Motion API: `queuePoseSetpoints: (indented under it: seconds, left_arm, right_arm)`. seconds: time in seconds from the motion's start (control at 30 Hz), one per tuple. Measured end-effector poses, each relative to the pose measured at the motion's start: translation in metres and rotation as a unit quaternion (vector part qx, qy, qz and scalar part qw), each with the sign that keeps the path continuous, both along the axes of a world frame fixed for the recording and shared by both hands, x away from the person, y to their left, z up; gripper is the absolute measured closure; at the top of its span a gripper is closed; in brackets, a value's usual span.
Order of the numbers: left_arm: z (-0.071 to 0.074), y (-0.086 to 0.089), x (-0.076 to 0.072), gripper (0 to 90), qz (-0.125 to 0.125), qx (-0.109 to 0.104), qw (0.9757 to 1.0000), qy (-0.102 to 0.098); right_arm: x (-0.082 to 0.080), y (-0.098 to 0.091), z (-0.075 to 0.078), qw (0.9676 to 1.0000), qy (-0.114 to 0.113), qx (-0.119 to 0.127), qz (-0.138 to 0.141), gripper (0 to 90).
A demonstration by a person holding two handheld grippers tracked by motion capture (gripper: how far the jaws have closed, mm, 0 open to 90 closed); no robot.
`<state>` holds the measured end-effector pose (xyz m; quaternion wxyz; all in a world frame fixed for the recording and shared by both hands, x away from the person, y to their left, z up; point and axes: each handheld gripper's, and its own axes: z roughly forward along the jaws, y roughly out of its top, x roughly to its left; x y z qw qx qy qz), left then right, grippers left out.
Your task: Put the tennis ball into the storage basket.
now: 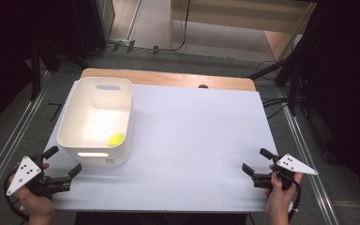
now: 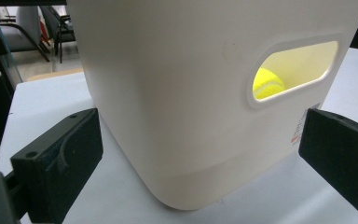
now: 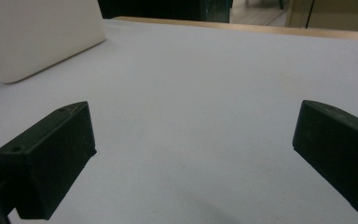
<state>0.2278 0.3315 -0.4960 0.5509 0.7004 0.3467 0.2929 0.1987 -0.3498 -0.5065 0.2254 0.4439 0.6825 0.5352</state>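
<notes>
My left gripper (image 1: pixel 64 162) sits at the near left corner of the white table (image 1: pixel 192 140), its jaws spread wide with nothing between them. Just ahead of it, close but not touching, stands the white bin (image 1: pixel 96 119); through my left gripper view the bin (image 2: pixel 191 93) looms between the two black jaws, one rounded corner turned toward me. Through the oval handle slot (image 2: pixel 293 70) in the wall facing me I see a yellow ball (image 2: pixel 266 84) lying inside. From above, the ball (image 1: pixel 116 139) rests on the bin's floor, near the wall closest to my left gripper and toward the side that faces my right hand.

My right gripper (image 1: pixel 258 161) is at the near right edge of the table, well apart from the bin, jaws also wide and empty. In its own view bare table (image 3: pixel 191 93) lies between the jaws, and a corner of the bin (image 3: pixel 37 37) shows far off to the upper left.
</notes>
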Motion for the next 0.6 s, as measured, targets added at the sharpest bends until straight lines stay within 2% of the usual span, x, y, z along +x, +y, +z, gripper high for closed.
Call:
queuePoseSetpoints:
  seconds: [0.3,0.6]
  left_arm:
    - [0.0,0.0,0.0,0.0,0.0,-0.002,1.0,0.0]
    - [0.0,0.0,0.0,0.0,-0.001,-0.003,1.0,0.0]
  right_arm:
    - [-0.008,-0.009,-0.005,0.9998,-0.005,0.008,-0.015,0.0]
    - [-0.011,-0.015,-0.01,0.9993,0.005,0.01,-0.037,0.0]
